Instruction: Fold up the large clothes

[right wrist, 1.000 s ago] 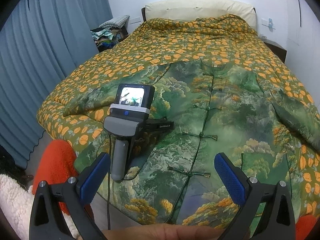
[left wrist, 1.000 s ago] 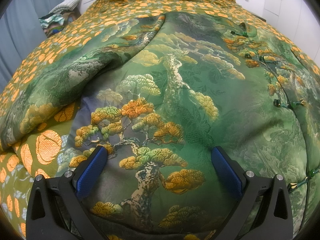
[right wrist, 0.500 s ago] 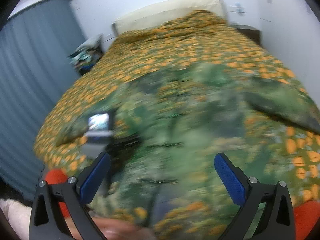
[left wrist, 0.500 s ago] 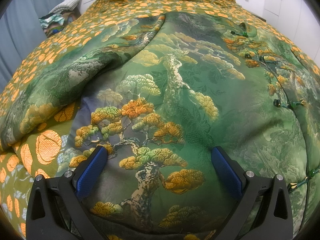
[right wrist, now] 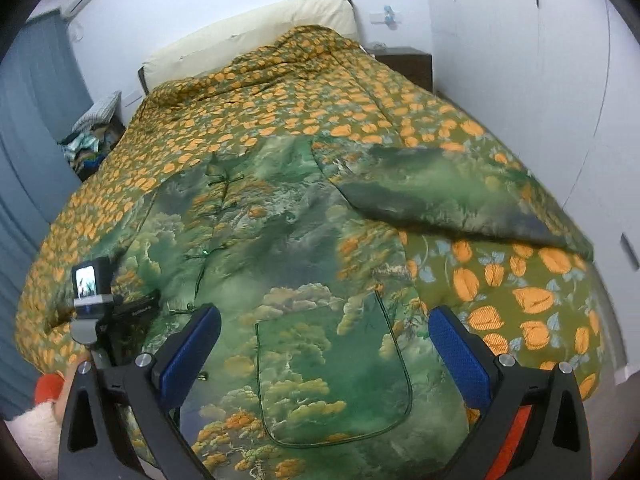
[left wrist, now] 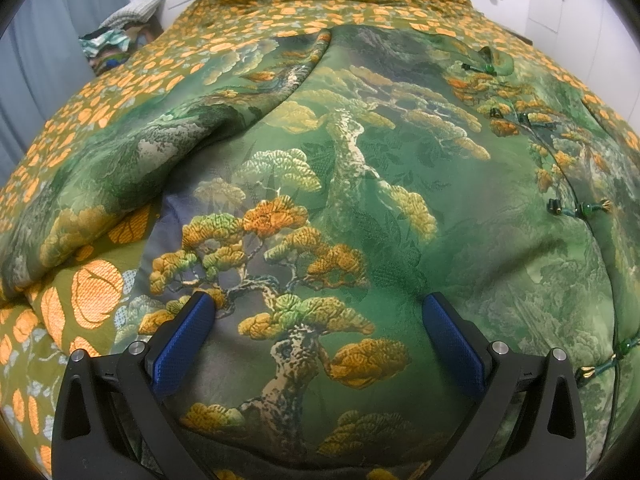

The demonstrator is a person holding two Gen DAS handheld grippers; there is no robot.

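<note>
The bed (right wrist: 576,280) carries everything here. An olive quilt (right wrist: 304,92) printed with orange lantern fruits covers it from the head edge to the foot edge and drapes over both side edges. A cream pillow (right wrist: 256,28) rests along the head edge against the wall. A large green jacket (right wrist: 280,248) with pine and cloud patterns lies spread flat on the quilt, near the foot edge, its front facing up with knot fastenings (left wrist: 576,210) down the middle. 1 sleeve (right wrist: 440,204) stretches toward one side edge, the other sleeve (left wrist: 160,152) toward the opposite side edge.
</note>
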